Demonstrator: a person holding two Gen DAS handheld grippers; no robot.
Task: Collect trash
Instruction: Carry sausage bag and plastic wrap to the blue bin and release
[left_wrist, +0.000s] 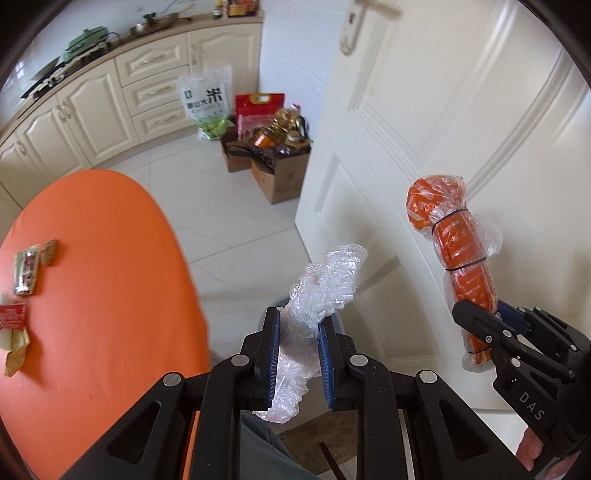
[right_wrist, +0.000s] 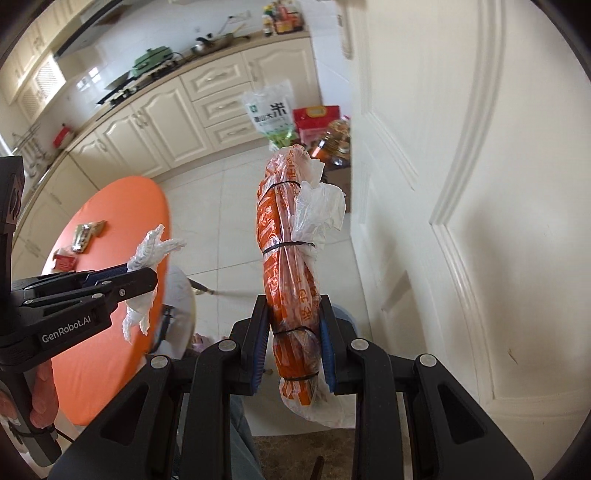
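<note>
Nearest, the left gripper (left_wrist: 295, 354) is clamped on a crumpled clear plastic wrapper (left_wrist: 321, 288), carried clear of the round orange table (left_wrist: 110, 295); beside it, the right gripper (right_wrist: 293, 343) pinches the lower part of an orange roll in clear plastic bound with black bands (right_wrist: 288, 266), upright, likely both bound for a bin; more wrappers (left_wrist: 26, 269) remain on the table; beyond, open tiled floor (left_wrist: 207, 192) runs to cardboard boxes (left_wrist: 273, 173) by the white door (left_wrist: 461, 129).
</note>
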